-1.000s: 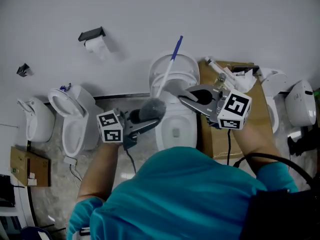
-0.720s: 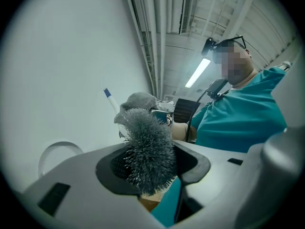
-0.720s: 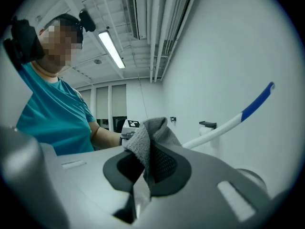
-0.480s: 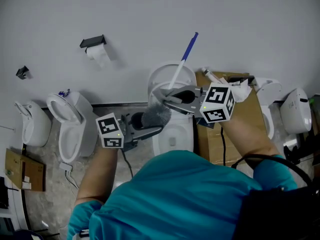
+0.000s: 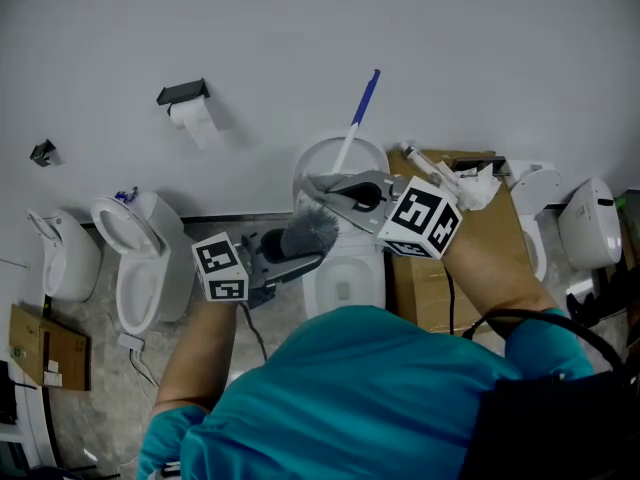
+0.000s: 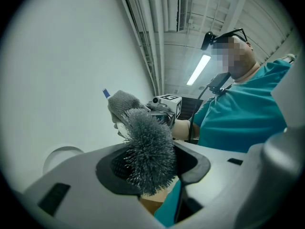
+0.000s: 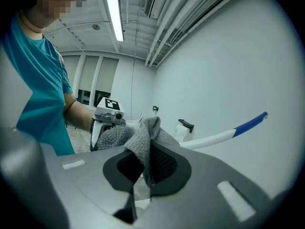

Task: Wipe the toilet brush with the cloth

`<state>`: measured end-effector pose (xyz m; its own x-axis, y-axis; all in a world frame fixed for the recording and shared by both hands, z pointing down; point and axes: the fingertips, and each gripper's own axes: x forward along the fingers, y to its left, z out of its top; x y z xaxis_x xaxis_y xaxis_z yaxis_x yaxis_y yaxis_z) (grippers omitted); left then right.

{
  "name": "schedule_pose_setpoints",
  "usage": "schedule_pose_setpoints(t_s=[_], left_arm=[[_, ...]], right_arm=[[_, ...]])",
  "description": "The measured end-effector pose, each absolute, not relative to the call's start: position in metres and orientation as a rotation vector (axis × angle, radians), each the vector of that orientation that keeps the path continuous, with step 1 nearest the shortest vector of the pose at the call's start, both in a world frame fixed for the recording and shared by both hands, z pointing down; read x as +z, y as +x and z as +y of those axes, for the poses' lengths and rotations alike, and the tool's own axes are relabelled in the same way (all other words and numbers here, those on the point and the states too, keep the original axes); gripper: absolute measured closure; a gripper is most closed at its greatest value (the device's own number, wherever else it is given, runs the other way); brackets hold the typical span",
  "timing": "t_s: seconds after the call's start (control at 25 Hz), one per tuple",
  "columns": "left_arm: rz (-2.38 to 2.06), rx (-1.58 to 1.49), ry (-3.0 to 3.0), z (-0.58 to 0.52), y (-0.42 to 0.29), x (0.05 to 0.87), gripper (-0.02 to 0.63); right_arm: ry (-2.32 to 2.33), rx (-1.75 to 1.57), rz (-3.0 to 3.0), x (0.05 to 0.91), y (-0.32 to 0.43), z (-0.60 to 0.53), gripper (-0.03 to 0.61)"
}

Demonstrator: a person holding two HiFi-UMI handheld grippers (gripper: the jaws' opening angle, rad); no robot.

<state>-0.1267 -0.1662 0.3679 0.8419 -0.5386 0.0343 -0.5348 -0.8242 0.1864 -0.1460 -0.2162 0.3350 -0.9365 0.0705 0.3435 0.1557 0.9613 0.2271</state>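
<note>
Over toilet [image 5: 345, 286], left claw [image 5: 296, 256] level, gripping brush [image 5: 314, 230]

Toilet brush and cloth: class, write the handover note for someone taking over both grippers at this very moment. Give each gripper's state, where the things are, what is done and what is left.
Left gripper: shut on the brush, clamped at the bristle head and held in the air, with the handle pointing towards the wall.
Right gripper: shut on the cloth, a fold pinched between its jaws.
The cloth sits against the brush where the handle meets the bristles.
Done: both things are picked up and brought together. How much has been wiped cannot be told.
Left: probably rub the cloth along the handle and head.
</note>
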Motion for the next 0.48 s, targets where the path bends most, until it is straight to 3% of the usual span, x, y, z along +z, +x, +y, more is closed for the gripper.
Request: schedule_pose_setpoints(t_s=[0.48], left_arm=[[-0.817, -0.003, 2.899, -0.167, -0.129, 0.365, 0.414]], right_arm=[[-0.065, -0.396, -2.815, 0.309, -0.138, -0.242, 0.574]])
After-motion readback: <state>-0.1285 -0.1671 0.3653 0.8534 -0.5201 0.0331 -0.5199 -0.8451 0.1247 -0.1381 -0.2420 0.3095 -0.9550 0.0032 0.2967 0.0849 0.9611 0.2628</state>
